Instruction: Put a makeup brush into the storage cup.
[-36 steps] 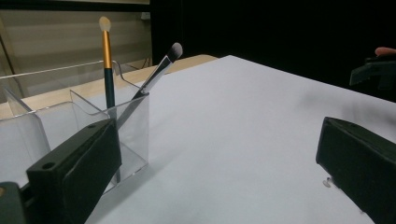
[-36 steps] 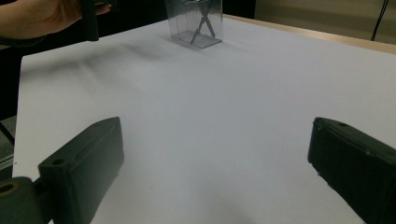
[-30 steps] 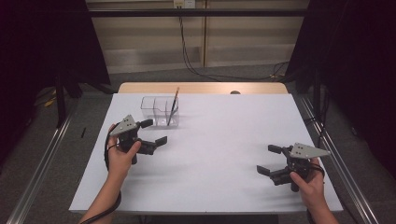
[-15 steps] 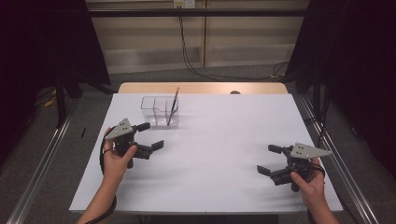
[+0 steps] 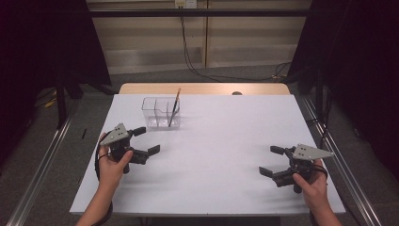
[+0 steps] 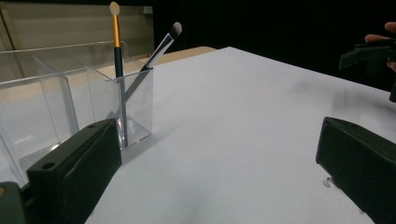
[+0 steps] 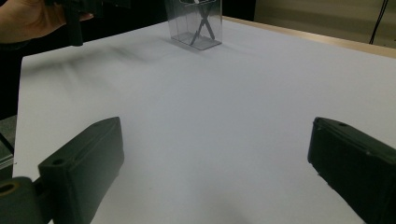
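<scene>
White tabletop (image 5: 216,155) carries a clear organizer (image 5: 161,113) at its far left, two brushes (image 6: 116,42) standing in one compartment. Left gripper (image 5: 143,141) sits near it, right gripper (image 5: 274,161) well apart; both fingers wide open, empty. Probably brushes placed; next, rest.

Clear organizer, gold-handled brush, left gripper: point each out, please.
Clear organizer (image 6: 135,105), left gripper view, front wall of its end compartment.
Gold-handled brush (image 6: 116,32), left gripper view, gold ferrule.
Left gripper (image 5: 145,140), high view, midway between its fingertips.

White table (image 5: 226,155); cables (image 5: 193,52) hanging on back wall; dark curtains (image 5: 357,47)
</scene>
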### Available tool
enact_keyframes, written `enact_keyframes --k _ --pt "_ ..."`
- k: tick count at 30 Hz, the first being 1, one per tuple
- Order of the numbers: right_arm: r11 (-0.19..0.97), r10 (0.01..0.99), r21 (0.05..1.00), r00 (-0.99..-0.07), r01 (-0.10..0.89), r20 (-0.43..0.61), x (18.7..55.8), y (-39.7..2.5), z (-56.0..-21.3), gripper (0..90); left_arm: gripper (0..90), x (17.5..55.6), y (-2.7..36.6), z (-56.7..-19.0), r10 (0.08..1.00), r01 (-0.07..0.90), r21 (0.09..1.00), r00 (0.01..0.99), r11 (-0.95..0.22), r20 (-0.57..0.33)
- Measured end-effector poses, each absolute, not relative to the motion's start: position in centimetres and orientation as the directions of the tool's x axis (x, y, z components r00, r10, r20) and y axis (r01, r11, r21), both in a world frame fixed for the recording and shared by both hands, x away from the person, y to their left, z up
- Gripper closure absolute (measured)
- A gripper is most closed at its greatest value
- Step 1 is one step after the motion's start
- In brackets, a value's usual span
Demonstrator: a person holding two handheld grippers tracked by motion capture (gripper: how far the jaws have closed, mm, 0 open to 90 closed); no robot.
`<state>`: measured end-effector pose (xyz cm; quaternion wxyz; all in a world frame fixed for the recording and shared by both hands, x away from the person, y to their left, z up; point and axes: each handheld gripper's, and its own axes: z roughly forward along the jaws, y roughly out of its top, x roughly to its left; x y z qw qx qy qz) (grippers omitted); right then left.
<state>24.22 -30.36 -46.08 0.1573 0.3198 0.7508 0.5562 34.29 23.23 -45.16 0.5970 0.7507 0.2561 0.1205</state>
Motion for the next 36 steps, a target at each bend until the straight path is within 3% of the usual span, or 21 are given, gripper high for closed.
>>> enact_keyframes --k 36 --pt "0.171 0.66 0.937 -0.742 0.304 0.12 24.3 -30.4 -46.1 3.2 0.1 32.8 24.5 -45.0 0.527 0.214 0.961 0.845 -0.177 -0.091"
